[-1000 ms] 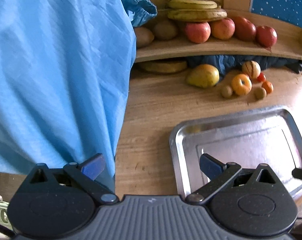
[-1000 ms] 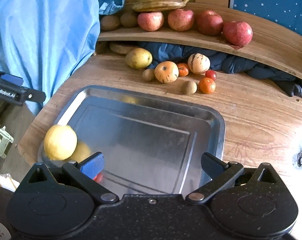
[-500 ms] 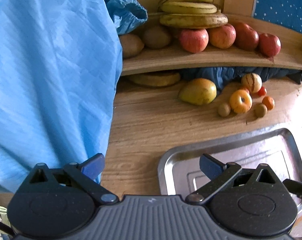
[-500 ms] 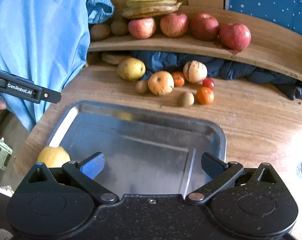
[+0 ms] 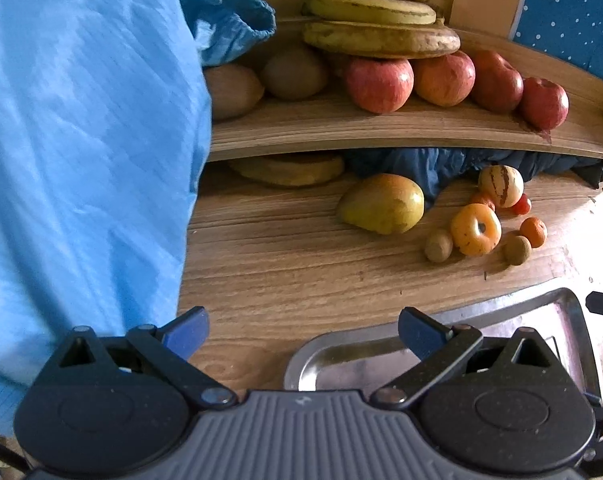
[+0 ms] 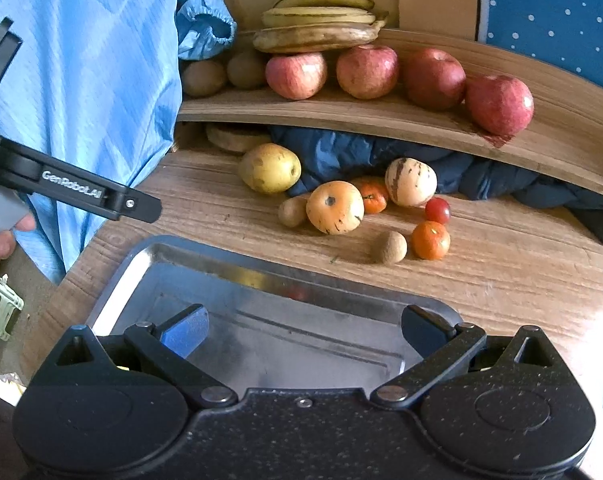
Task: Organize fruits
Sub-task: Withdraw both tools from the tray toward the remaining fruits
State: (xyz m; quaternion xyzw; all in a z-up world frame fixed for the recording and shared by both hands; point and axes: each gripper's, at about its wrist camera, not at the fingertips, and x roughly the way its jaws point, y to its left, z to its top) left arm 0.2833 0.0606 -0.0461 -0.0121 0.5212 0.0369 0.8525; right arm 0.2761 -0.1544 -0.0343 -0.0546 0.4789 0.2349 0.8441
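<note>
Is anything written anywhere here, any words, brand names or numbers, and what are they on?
"GenRobot.AI": white letters on the black arm of the left tongs, seen from the right wrist.
Small pale mark on the left tongs' grey body: too small to read.
Nothing else carries text.

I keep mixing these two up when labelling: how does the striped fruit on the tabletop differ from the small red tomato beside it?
The striped fruit is cream with dark streaks; the tomato is plain glossy red. The striped fruit is clearly larger. It sits nearer the dark cloth, the tomato further forward. Both are roundish and lie loose on the wooden tabletop.
</note>
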